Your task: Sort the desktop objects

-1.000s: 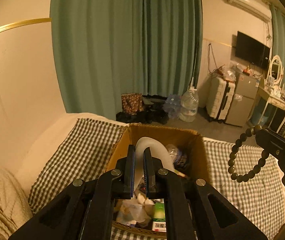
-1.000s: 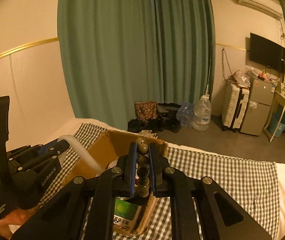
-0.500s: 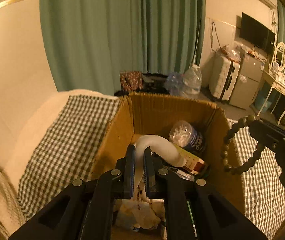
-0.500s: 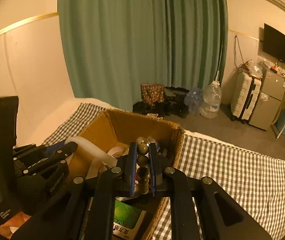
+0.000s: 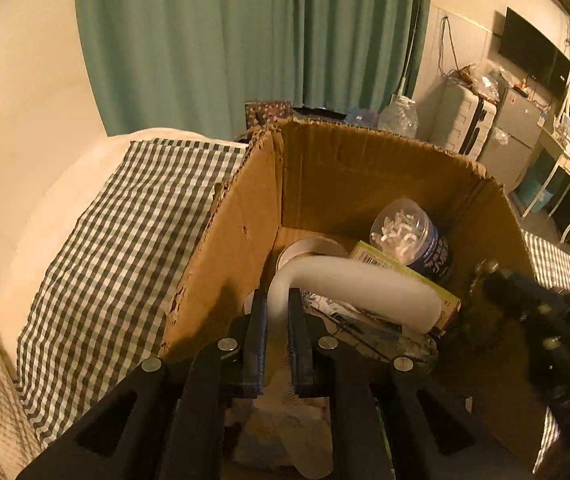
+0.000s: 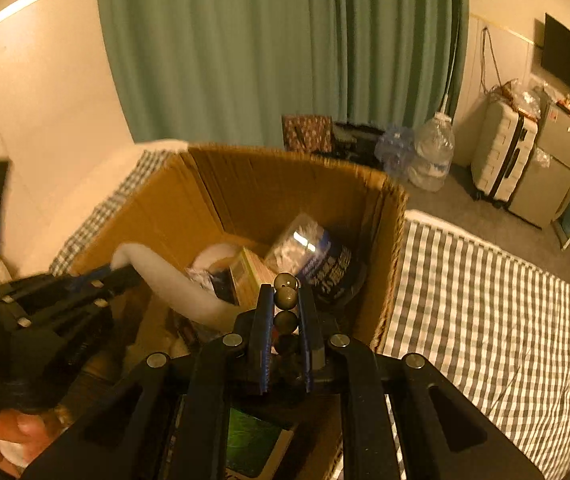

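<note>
Left gripper is clamping down on one end of a white curved tube-shaped thing, jaws squeezed tight on it, and the rest of that tube is arching off to the right over the junk inside the open cardboard box. Right gripper is pinching a string of dark beads, a few of the beads sitting stacked right between its fingers, and it's hanging over the near right part of the same box. Both grippers are pointing down into the box, the left one showing up dark and blurry on the left side of the right wrist view with a bit of the person's hand showing under it. Inside the box a clear jar with a dark blue label is lying on its side toward the back, a yellow-green carton is wedged under the tube, and a white round thing is sitting in the back left corner. Box itself is sitting on a green and white checked cloth spread over what looks like a bed, with green curtains behind
</note>
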A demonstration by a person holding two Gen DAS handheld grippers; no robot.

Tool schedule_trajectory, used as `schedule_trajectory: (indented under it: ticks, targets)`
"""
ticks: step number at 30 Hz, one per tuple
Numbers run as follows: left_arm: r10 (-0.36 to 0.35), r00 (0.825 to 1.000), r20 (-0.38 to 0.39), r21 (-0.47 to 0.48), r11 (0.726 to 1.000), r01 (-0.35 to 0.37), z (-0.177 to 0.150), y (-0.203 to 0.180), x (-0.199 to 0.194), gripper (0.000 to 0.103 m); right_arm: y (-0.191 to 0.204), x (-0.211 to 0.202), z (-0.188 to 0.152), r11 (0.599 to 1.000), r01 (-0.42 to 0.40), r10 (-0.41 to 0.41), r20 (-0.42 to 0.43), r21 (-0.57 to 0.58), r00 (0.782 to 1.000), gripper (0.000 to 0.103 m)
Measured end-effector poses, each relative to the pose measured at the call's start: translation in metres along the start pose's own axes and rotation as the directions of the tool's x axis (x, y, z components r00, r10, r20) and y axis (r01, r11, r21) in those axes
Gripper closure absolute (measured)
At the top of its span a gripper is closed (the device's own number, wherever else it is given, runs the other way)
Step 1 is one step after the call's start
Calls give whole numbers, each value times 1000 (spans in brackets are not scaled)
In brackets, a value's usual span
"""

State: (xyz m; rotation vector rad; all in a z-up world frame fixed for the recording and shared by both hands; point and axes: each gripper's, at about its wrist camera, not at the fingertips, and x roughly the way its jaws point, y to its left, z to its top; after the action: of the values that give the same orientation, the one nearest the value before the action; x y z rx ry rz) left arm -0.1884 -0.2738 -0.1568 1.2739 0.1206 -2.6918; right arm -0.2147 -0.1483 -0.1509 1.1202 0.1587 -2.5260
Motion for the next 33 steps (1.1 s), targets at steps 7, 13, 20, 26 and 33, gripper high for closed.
schedule_trajectory:
  ticks: [7,13,20,26,33]
  targets:
    - [16,1000,-10,15,1000,-16,0,-3,0,84,0,3,-4,1000,-12,12,-17,-8,1000,91]
    - [11,1000,2,10,1000,-11,2,-3,-7,49,8,-14,2,999,-21,22,29,-40,999,81]
    - [4,998,62,26,1000,-5,11,-10,-37,43,4,-42,11,1000,-15,16,92,-12,996,77]
    - [-1,994,113,29,1000,-2,18,-17,-69,42,0,-75,14,1000,0,-1,137,9,991,76]
    - [-8,981,192,26,1000,3,22,-28,-115,39,-4,-122,16,1000,12,-14,192,11,981,76]
